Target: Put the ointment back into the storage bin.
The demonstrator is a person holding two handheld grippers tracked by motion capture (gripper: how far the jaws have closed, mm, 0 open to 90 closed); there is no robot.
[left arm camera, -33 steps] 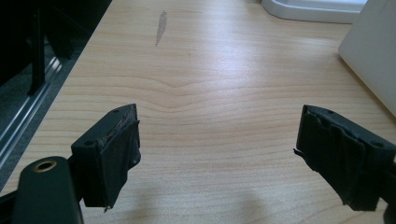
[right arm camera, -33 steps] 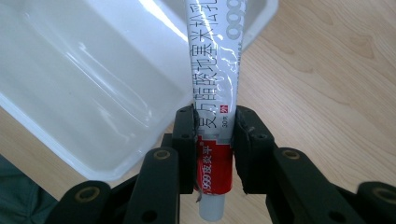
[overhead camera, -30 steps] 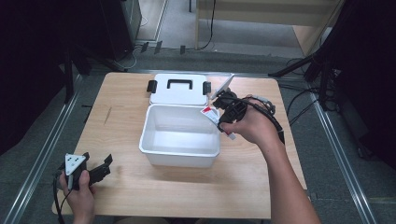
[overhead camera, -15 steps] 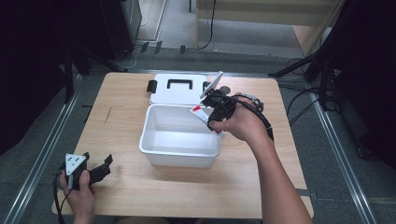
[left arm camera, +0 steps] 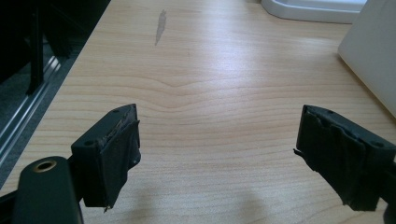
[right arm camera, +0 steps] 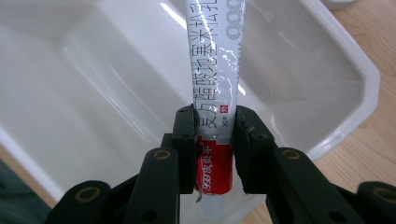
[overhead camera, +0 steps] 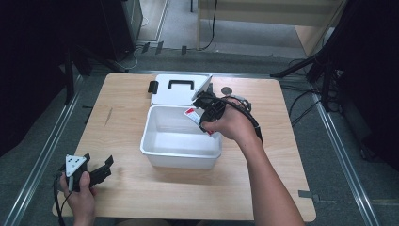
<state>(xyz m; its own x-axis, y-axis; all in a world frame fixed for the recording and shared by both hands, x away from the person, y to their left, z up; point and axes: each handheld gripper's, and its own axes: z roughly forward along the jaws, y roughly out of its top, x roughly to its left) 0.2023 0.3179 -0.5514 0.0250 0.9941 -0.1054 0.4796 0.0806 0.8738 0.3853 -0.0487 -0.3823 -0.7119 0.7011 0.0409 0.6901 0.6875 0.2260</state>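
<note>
The right gripper, jaws clenched on a red-and-white ointment tube, has carried it from beside the lid to above the white bin, frame centre, ready to drop. Left gripper rests released, lower left.

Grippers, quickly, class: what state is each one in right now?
Left gripper: open, holding nothing, over the table.
Right gripper: closed on a tube above the white box.

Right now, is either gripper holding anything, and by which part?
The right gripper is shut on a white and red printed tube, clamped near its red end over the white plastic box. The left gripper is open, holding nothing.
</note>
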